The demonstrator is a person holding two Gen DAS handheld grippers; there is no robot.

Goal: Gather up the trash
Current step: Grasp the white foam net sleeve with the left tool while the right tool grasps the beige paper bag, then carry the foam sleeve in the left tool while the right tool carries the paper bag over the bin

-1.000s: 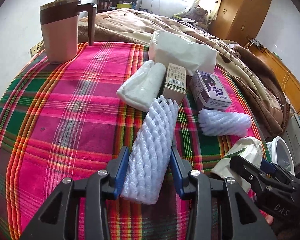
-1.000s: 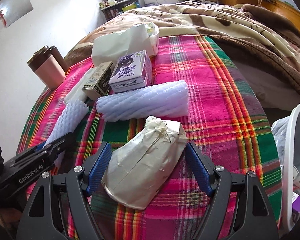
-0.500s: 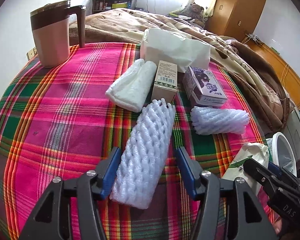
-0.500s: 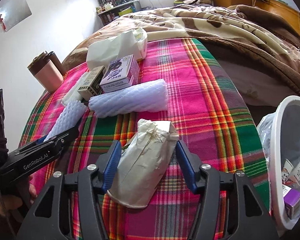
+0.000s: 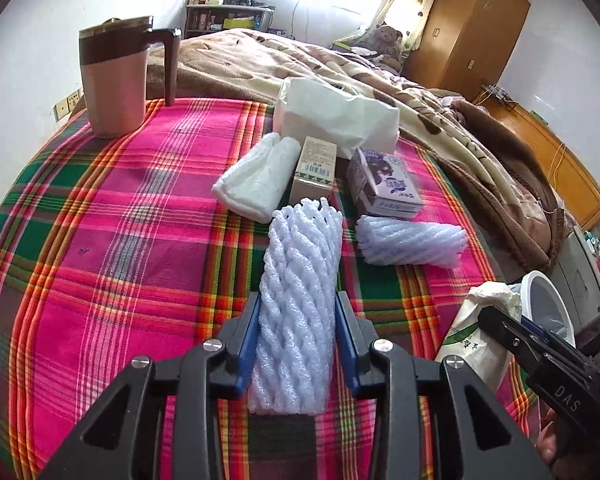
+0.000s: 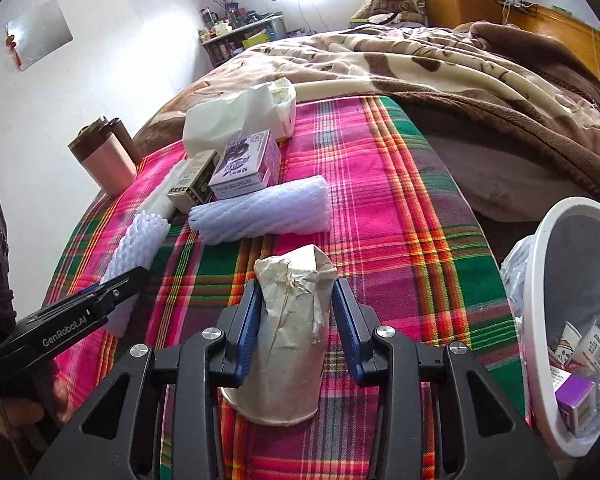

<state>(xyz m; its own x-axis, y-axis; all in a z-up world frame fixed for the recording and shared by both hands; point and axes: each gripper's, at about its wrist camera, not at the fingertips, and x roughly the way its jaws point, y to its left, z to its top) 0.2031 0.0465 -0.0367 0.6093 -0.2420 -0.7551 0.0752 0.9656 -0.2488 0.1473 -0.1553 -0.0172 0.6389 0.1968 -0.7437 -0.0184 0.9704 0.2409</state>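
Observation:
My left gripper is shut on a white foam net sleeve, which points away over the plaid tablecloth. My right gripper is shut on a crumpled paper cup and holds it above the cloth. The cup also shows in the left wrist view, and the sleeve in the right wrist view. A second foam sleeve lies ahead. A purple carton, a small brown box, a white foam pad and a tissue pack lie further back.
A white bin with a plastic liner and several scraps stands beside the table's right edge. A pink and brown mug stands at the far left corner. A bed with a brown blanket lies beyond the table.
Both grippers have closed: the left on the foam net sleeve, the right on the paper cup. Both items have lifted slightly off the cloth and drawn back.

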